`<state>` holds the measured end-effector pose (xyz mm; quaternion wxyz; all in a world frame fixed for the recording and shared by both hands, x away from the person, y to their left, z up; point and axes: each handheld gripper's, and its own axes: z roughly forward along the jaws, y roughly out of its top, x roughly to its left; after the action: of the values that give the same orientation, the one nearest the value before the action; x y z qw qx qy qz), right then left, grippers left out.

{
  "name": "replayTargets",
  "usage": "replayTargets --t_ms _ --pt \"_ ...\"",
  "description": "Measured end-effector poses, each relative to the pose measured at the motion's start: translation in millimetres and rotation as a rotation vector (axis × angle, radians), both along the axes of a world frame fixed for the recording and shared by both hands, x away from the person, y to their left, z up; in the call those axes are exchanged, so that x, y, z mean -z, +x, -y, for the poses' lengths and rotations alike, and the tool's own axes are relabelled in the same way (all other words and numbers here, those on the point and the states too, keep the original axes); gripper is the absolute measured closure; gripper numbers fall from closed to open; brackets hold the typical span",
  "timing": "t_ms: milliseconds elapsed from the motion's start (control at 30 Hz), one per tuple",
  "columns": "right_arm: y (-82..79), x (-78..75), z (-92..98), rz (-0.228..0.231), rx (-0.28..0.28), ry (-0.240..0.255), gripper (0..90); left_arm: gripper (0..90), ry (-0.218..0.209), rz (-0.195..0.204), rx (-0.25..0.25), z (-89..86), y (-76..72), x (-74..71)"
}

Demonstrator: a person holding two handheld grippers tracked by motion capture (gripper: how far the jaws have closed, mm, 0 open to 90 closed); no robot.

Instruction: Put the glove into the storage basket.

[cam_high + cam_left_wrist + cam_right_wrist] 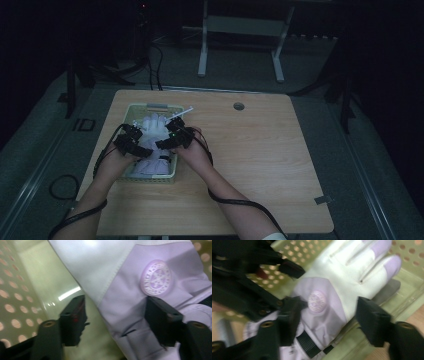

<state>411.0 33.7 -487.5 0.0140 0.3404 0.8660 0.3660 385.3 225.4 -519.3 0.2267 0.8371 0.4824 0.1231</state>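
Overhead, the high view shows a light wooden bench [250, 150] with a pale green perforated basket [131, 110] toward its 9 o'clock side. A white and lilac glove [152, 125] lies inside the basket, fingers pointing to 12 o'clock. The left gripper [134, 140] sits over the basket's 8 o'clock part, and the right gripper [172, 136] over its 3 o'clock edge, the two close together above the glove. A thin white stick [181, 113] lies across the basket's corner at 1 o'clock. A small round hole [239, 106] marks the bench near 12 o'clock. Black cables trail back along both forearms.

Next, the left gripper view looks straight down on the glove [140, 290], its round embossed badge [156, 277] at 1 o'clock. The left gripper [116, 320] has its jaws spread wide: one stands over the bare basket [15, 302] floor at 8 o'clock, the other against the lilac cuff at 4 o'clock, with nothing pinched between them.

Lastly, the right gripper view shows the glove [342, 282] stretching toward 1 o'clock inside the basket [409, 290], its badge [317, 301] near centre and a black wrist strap [308, 345] at 6 o'clock. The right gripper [328, 322] jaws are parted on either side of the glove's palm, not clamped. The left gripper [249, 277] fills the 10 o'clock corner, blurred.
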Motion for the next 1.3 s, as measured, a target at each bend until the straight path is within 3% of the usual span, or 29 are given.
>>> replayTargets --t_ms 133,300,367,433,467,500,567,700,1033,1133,1267,1300 --pt "-1.8 -7.7 12.9 0.006 -0.042 0.050 25.7 19.3 -0.034 0.077 -0.003 -5.0 -4.5 -4.7" --pt "-2.7 -9.7 24.3 0.022 -0.057 0.070 23.2 13.2 -0.073 0.108 0.013 -7.7 -9.5 -9.3" --pt "-5.0 -8.8 31.9 0.038 -0.078 0.080 19.5 11.5 -0.129 0.161 -0.001 -9.1 -16.7 -19.6" --pt "-7.3 -8.0 37.0 0.058 -0.097 0.084 19.0 10.3 -0.186 0.174 0.001 -8.8 -21.1 -25.4" --pt "-7.3 -8.0 37.0 0.058 -0.097 0.084 19.0 10.3 -0.186 0.174 0.001 -8.8 -21.1 -25.4" --pt "-10.4 -7.7 43.3 0.087 -0.113 0.071 17.8 10.3 -0.225 0.190 0.015 -6.0 -26.3 -29.9" --pt "-11.6 -7.4 47.9 0.089 -0.127 0.064 17.2 10.3 -0.227 0.210 0.025 -0.6 -31.5 -33.8" --pt "-13.9 -7.7 59.7 0.099 -0.133 0.060 16.5 10.3 -0.213 0.227 0.054 12.5 -39.8 -41.5" --pt "-18.8 -11.1 91.6 0.115 -0.136 0.052 15.5 10.3 -0.251 0.246 0.122 48.9 -55.3 -59.0" --pt "-20.0 -11.7 100.9 0.126 -0.135 0.054 15.0 10.3 -0.279 0.247 0.153 61.1 -59.2 -63.5" --pt "-21.5 -11.7 114.2 0.139 -0.141 0.045 14.0 8.1 -0.362 0.214 0.202 76.5 -61.2 -68.1" --pt "-21.6 -11.9 117.7 0.143 -0.141 0.042 14.0 7.2 -0.364 0.229 0.204 81.1 -62.3 -68.7"
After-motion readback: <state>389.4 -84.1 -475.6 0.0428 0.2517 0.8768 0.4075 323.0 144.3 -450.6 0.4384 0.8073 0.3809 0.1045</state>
